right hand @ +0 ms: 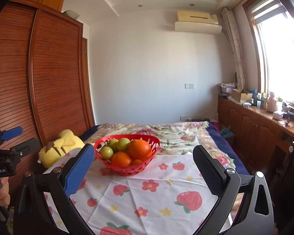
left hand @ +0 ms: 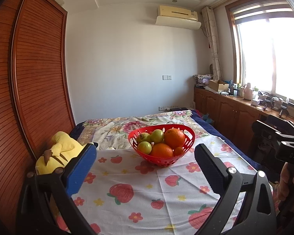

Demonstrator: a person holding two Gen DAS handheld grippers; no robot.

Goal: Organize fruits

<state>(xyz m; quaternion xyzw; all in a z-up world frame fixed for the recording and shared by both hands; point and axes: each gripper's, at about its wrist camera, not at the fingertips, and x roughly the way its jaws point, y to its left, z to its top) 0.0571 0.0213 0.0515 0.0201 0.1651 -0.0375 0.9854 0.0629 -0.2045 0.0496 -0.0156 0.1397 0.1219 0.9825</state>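
While both claws (left hand: 146, 163) (right hand: 144, 165) gape empty, red basket (left hand: 190, 143) holds oranges (left hand: 174, 138), green fruits (left hand: 157, 136)

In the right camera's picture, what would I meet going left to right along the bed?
Yellow plush toy → red fruit basket → dark blue blanket edge → wooden cabinets.

The left gripper (left hand: 145, 156) is held level with its jaws spread wide and nothing between them. The right gripper (right hand: 143, 157) is held likewise, jaws parted and empty. Each is gripped by a hand (right hand: 0, 192) at its handle.
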